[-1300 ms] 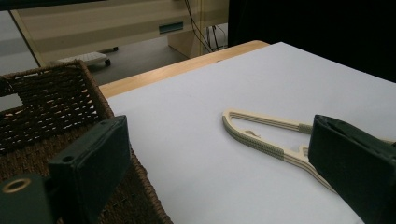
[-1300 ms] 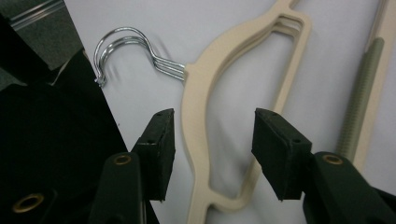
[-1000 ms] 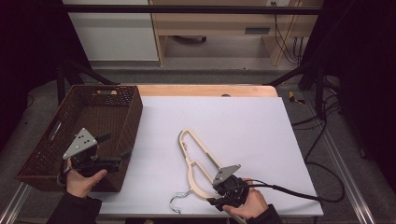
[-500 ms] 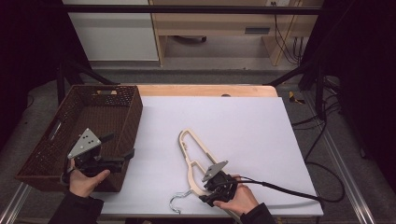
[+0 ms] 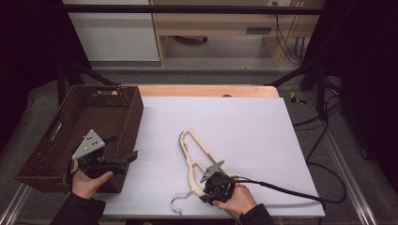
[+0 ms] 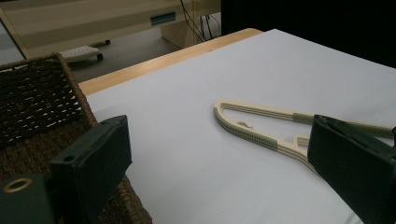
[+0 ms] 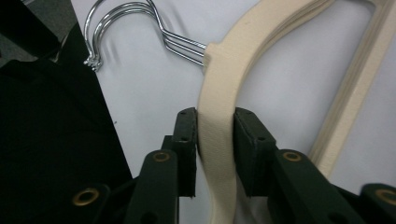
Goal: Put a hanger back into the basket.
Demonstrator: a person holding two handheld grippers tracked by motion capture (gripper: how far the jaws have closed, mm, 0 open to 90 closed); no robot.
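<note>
Hanger [image 5: 193, 152] mid-table, open white surround

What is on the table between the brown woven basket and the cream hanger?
Nothing: bare white table top lies between the brown woven basket and the cream plastic hanger, in the high view.

grey floor [image 5: 225, 75] – pale wooden furniture [image 5: 220, 23] behind, black cables [image 5: 286, 33] trailing.

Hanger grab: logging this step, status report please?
Right gripper just closed, pads on hanger. Left gripper open, idle by basket. Nothing in the way.
</note>
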